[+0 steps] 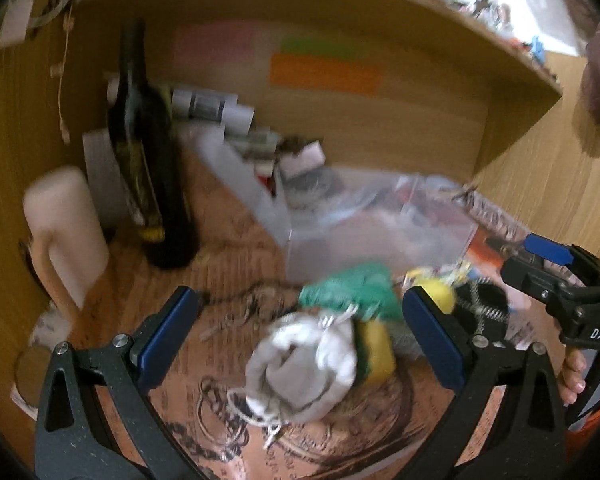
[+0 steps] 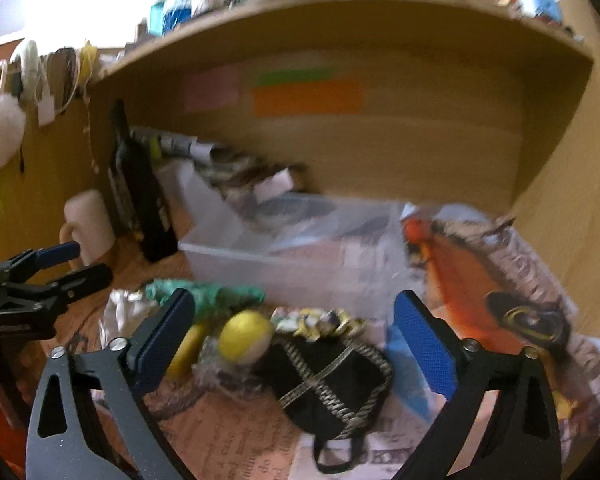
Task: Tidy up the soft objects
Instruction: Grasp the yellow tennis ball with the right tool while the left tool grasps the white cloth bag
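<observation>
A white drawstring pouch point(image 1: 306, 368) lies on the patterned mat between the fingers of my left gripper point(image 1: 300, 332), which is open and empty. Beside it are a yellow-green sponge point(image 1: 376, 354), a green crumpled cloth point(image 1: 356, 290) and a yellow ball point(image 1: 440, 294). In the right wrist view, a black pouch with gold trim point(image 2: 332, 384) lies between the fingers of my right gripper point(image 2: 296, 340), open and empty. The yellow ball point(image 2: 246, 336) and green cloth point(image 2: 208, 294) are just beyond. A clear plastic bin point(image 2: 296, 256) stands behind the pile.
A dark bottle point(image 1: 148, 152) and a cream mug point(image 1: 66, 232) stand at the left by the wooden wall. A shelf point(image 2: 340, 12) overhangs the desk. A printed orange paper point(image 2: 492, 280) lies to the right. A blue cloth point(image 2: 412, 384) lies by the right finger.
</observation>
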